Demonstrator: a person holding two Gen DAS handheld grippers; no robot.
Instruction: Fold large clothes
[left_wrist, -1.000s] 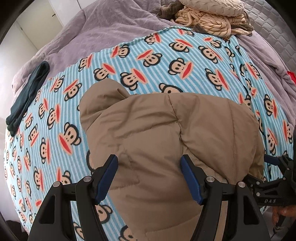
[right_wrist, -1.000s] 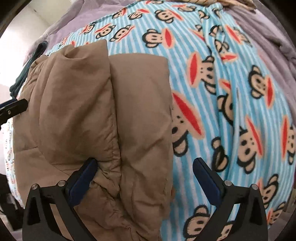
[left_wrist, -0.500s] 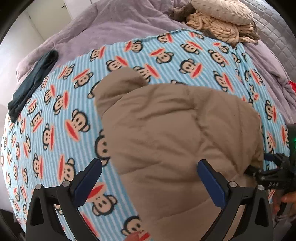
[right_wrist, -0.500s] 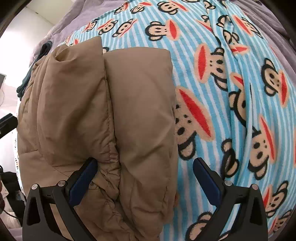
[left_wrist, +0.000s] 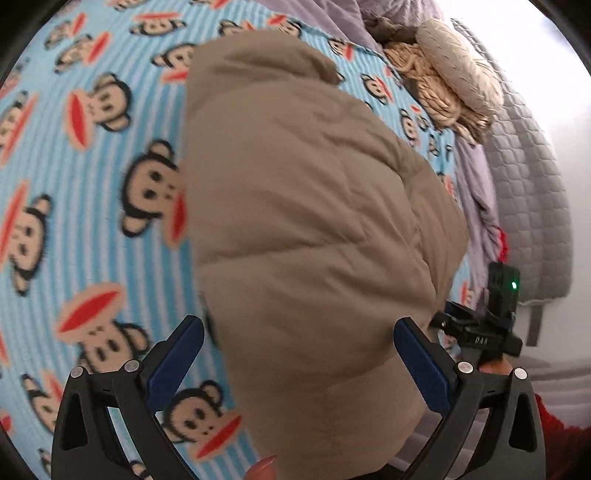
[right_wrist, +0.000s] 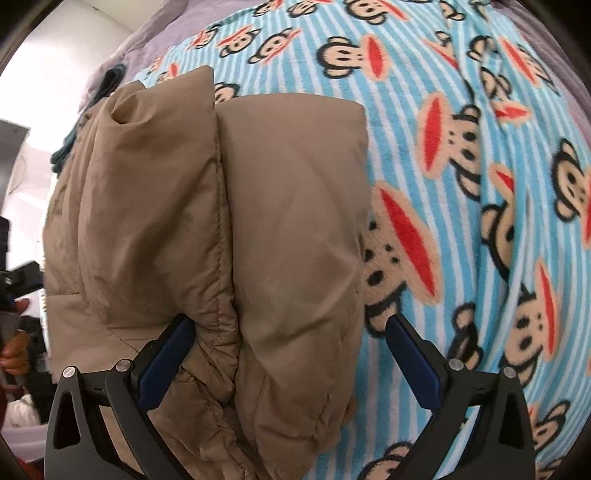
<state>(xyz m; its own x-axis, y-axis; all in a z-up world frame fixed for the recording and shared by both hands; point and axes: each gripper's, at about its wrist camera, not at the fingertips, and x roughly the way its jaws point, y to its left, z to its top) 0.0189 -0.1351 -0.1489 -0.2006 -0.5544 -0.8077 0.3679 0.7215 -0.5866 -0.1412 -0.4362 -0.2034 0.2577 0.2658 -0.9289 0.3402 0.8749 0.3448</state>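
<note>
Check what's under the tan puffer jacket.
The tan puffer jacket lies folded on a blue striped monkey-print blanket, visible all round it. Whatever sits directly beneath the jacket is covered.

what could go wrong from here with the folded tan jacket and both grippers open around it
1. The puffy jacket is bulging, and neither the left gripper nor the right gripper is clamped on it, so the fold may spring open.
2. The right gripper straddles two thick layers near the seam; closing could catch only the top one.
3. The jacket's near edge seems close to the edge of the monkey blanket, so it might slide off.
</note>
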